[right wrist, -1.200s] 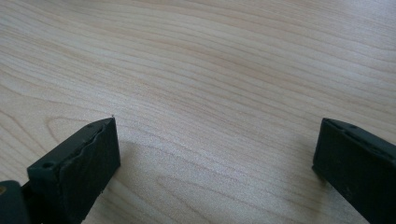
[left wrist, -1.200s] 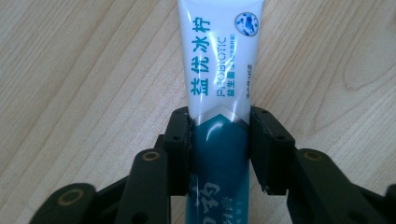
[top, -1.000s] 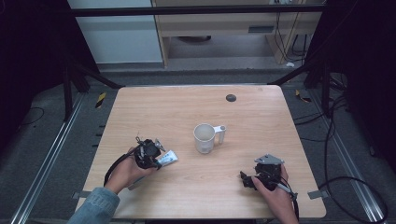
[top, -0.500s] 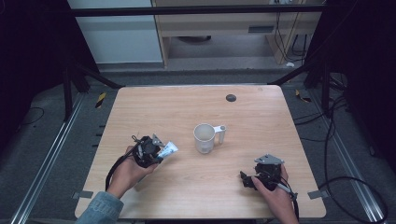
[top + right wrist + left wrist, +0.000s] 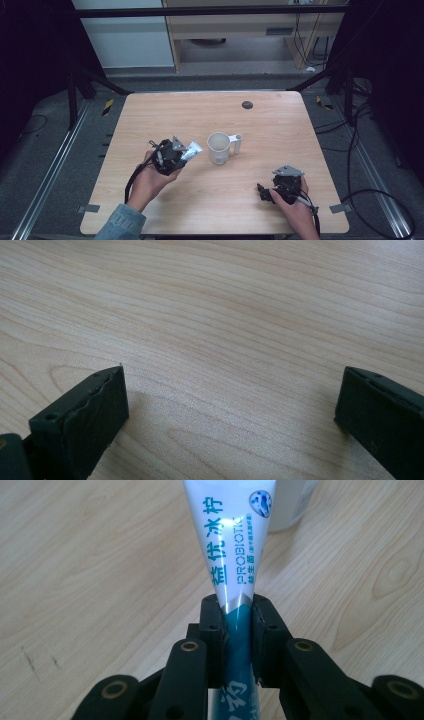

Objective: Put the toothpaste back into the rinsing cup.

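Note:
A white and teal toothpaste tube (image 5: 235, 540) is pinched near its flat end between the jaws of my left gripper (image 5: 236, 611), which is shut on it. In the high view the left gripper (image 5: 176, 153) holds the tube (image 5: 192, 148) lifted off the table, its far end pointing right toward a white mug (image 5: 219, 148) with its handle to the right. My right gripper (image 5: 263, 191) rests low on the table at the front right, and its own view shows that gripper (image 5: 230, 405) open wide, bare wood between the jaws.
The wooden table (image 5: 280, 130) has a small dark round mark (image 5: 247, 104) near its far edge. Dark frame rails and cables surround the table on the floor.
My left gripper has risen and moved a little toward the mug with the tube in it. The right gripper has stayed in place.

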`<control>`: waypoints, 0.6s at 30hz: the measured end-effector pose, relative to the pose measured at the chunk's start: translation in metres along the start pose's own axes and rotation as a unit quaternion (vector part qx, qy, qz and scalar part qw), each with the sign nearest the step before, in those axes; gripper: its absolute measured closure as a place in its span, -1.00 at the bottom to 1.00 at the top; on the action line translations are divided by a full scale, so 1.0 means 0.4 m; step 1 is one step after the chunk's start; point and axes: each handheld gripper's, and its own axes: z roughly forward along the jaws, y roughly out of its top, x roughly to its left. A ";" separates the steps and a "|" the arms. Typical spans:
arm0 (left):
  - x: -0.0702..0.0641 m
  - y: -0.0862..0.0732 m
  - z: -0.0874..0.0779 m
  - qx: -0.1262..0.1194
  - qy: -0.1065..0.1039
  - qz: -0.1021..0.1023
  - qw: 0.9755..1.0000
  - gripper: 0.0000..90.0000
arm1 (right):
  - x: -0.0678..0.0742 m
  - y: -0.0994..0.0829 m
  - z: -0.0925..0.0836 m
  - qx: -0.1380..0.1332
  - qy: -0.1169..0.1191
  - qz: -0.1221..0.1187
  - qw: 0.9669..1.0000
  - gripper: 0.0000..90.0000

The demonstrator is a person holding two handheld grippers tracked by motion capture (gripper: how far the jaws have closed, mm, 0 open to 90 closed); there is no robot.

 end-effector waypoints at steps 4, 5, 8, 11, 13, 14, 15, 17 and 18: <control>-0.013 0.020 -0.004 -0.011 -0.004 0.004 1.000 0.73 | 0.000 0.000 0.000 0.000 -0.001 0.000 1.000 -0.98; -0.016 0.025 -0.006 -0.014 -0.004 0.006 1.000 0.73 | 0.000 0.000 0.000 0.000 0.000 0.000 1.000 -0.98; -0.022 0.033 -0.007 -0.022 -0.006 0.005 1.000 0.73 | 0.000 0.000 0.000 0.000 0.000 0.000 1.000 -0.98; -0.029 0.042 -0.011 -0.028 -0.008 0.005 1.000 0.73 | 0.000 0.000 0.000 0.000 0.000 0.000 1.000 -0.98; -0.032 0.047 -0.015 -0.030 -0.007 0.006 1.000 0.73 | 0.000 0.000 0.000 0.000 0.000 0.000 1.000 -0.98; -0.034 0.051 -0.017 -0.032 -0.007 0.007 0.999 0.73 | 0.000 0.000 0.000 0.001 0.000 0.000 1.000 -0.98; -0.036 0.054 -0.020 -0.034 -0.007 0.007 0.999 0.73 | 0.000 0.000 0.000 0.000 0.000 0.000 1.000 -0.98; -0.043 0.062 -0.025 -0.041 -0.009 0.008 0.999 0.73 | 0.000 0.000 0.000 0.000 0.000 -0.001 1.000 -0.98; -0.049 0.069 -0.029 -0.043 -0.010 0.011 0.999 0.73 | 0.000 0.000 0.000 0.000 0.000 0.000 1.000 -0.98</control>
